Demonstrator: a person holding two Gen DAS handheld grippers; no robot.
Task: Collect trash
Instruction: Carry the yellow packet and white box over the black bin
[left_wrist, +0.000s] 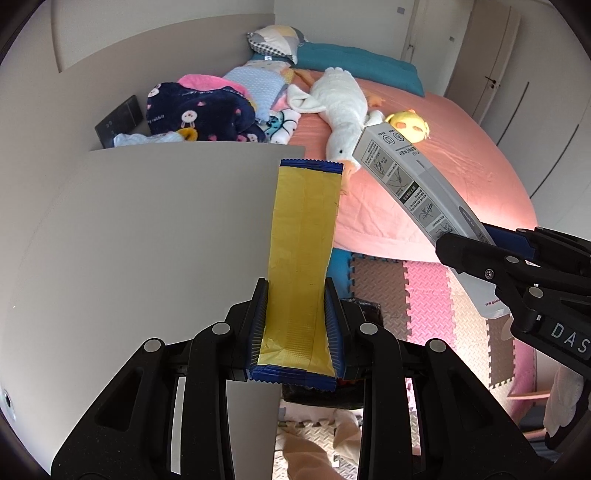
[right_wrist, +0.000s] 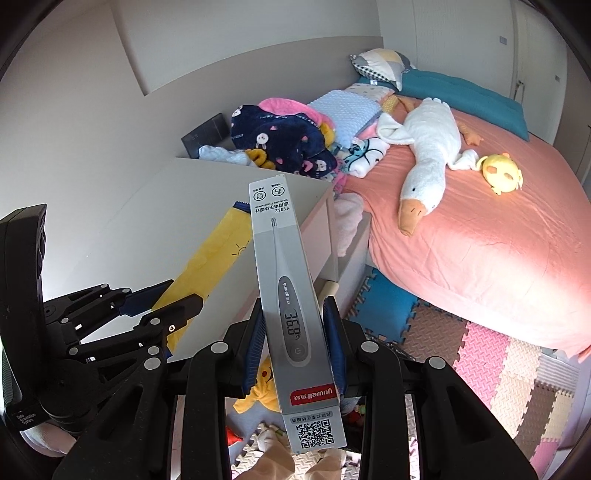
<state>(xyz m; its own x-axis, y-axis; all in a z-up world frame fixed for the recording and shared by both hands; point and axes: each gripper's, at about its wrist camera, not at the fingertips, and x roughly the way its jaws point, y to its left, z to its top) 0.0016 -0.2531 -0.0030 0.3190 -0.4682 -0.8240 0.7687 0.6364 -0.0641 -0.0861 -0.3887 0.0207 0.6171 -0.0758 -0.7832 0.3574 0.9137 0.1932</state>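
Yellow wrapper (left_wrist: 301, 266) with blue crimped ends, clamped lengthwise in the left gripper (left_wrist: 297, 328), held in the air over the near right corner of the grey table (left_wrist: 147, 229), far end poking past the table's right edge toward the bed (left_wrist: 424, 177). Seen from the right wrist too, slanting up between black fingers at lower left. Grey thermometer box (right_wrist: 288, 295), printed with a 36.8 reading and a QR code, pinched at its lower half by the right gripper (right_wrist: 297, 339), blue pads pressed on both long sides, top end tilted up above that same corner of the table. Both pieces off every surface, close together, not touching as far as can be told. Beyond, on the pink bed: white goose plush (right_wrist: 424, 162) stretched out, small yellow chick toy (right_wrist: 502, 173) just beside it near the right edge, heap of navy and pink clothes (right_wrist: 284, 144) by the headboard side. Underneath, puzzle floor mats (right_wrist: 491, 354) in pink, blue and tan.
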